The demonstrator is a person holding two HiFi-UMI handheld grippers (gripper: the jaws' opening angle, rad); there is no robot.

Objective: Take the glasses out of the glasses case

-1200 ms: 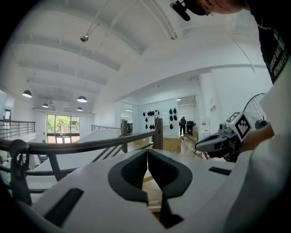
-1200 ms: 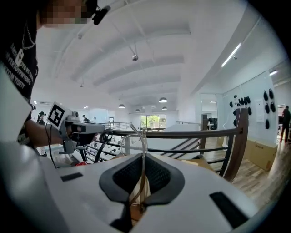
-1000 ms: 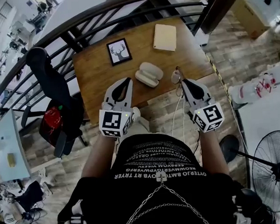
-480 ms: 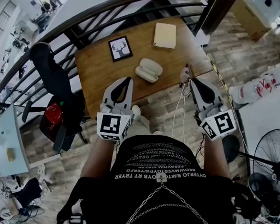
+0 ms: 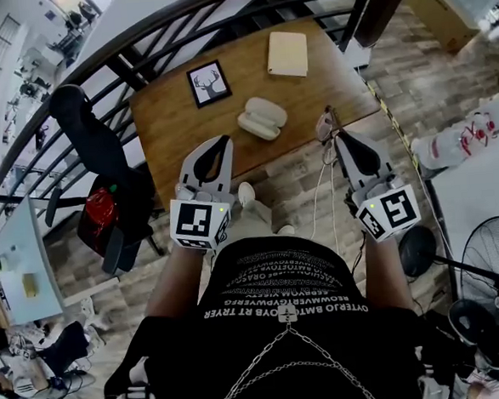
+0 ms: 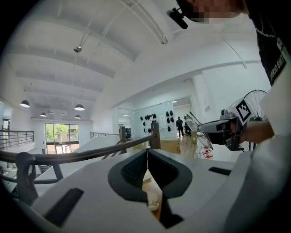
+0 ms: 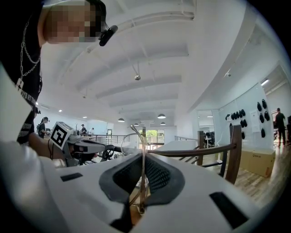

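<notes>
The white glasses case (image 5: 261, 118) lies open on the wooden table (image 5: 177, 131). My right gripper (image 5: 336, 135) hangs by the table's right front corner, shut on the thin-framed glasses (image 5: 323, 128), which are clear of the case. In the right gripper view the wire frame (image 7: 142, 154) is pinched between the jaws (image 7: 142, 177). My left gripper (image 5: 222, 139) hovers over the table's front edge, left of the case, shut with nothing in it. In the left gripper view its jaws (image 6: 147, 154) meet, and the case (image 6: 153, 205) shows below them.
A framed deer picture (image 5: 208, 83) and a cream pad (image 5: 287, 53) sit at the back of the table. A dark railing (image 5: 95, 56) curves behind it. A black chair (image 5: 92, 146) stands to the left, a floor fan (image 5: 494, 280) to the right.
My right gripper has lifted the glasses up and to the right, farther from the case. The left gripper has drawn back a little from the case, still shut.
</notes>
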